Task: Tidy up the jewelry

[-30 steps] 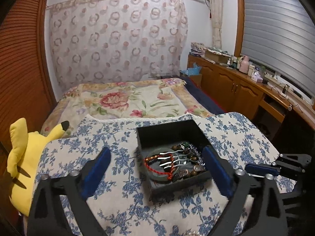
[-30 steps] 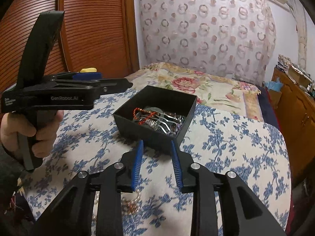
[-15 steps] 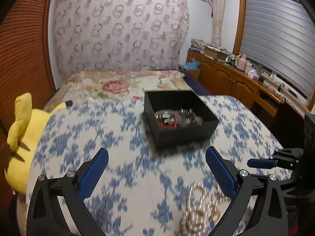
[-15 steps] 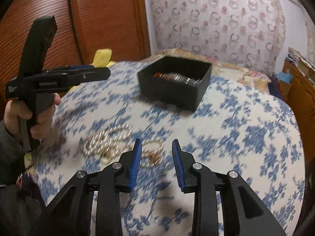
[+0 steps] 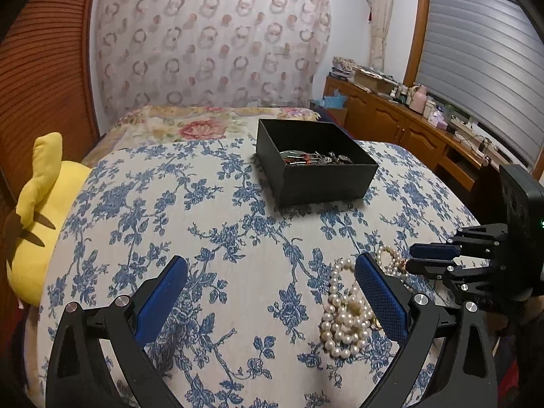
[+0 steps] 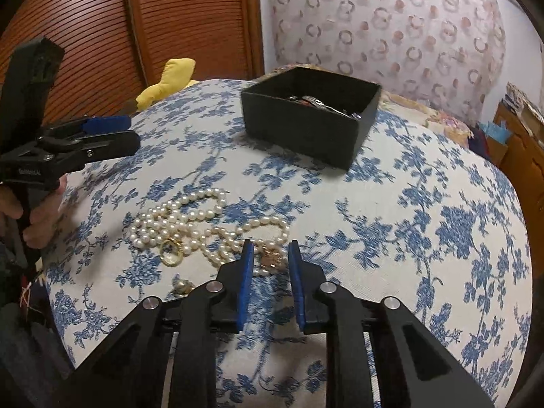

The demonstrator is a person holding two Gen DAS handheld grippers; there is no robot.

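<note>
Pearl strands (image 6: 204, 224) lay heaped on the blue-flowered cloth (image 5: 238, 272) that covered the rounded surface; a gold ring (image 6: 171, 251) sat at the near edge of the heap, touching the beads; a small gold-coloured clasp or charm (image 6: 272, 256) lay at the heap's right end. In the right wrist view the right tool (image 6: 271, 255) hung just over that end; its jaws had just been closing and stood narrow, one blue pad to either side of the gold piece, with a visible gap left; whether the pads touched it I could not tell. The left tool (image 5: 270, 284) stood wide, nothing between its jaws; its right finger (image 5: 380, 299) overlapped the edge of the pearl heap in the left wrist view; seen from the right wrist camera the same tool (image 6: 129, 132) hung left of the heap, gripped by a hand (image 6: 37, 210). Farther back on the cloth, well apart from the pearls, stood a black open box (image 5: 319, 173); mixed jewelry (image 5: 316, 159) lay in it, dark beads, something red and some silvery pieces, too small to sort out. A yellow plush toy (image 5: 40, 210) leaned at the cloth's left edge; a bed (image 5: 190, 125) with a floral blanket lay beyond the box, before a patterned curtain (image 5: 210, 40).
</note>
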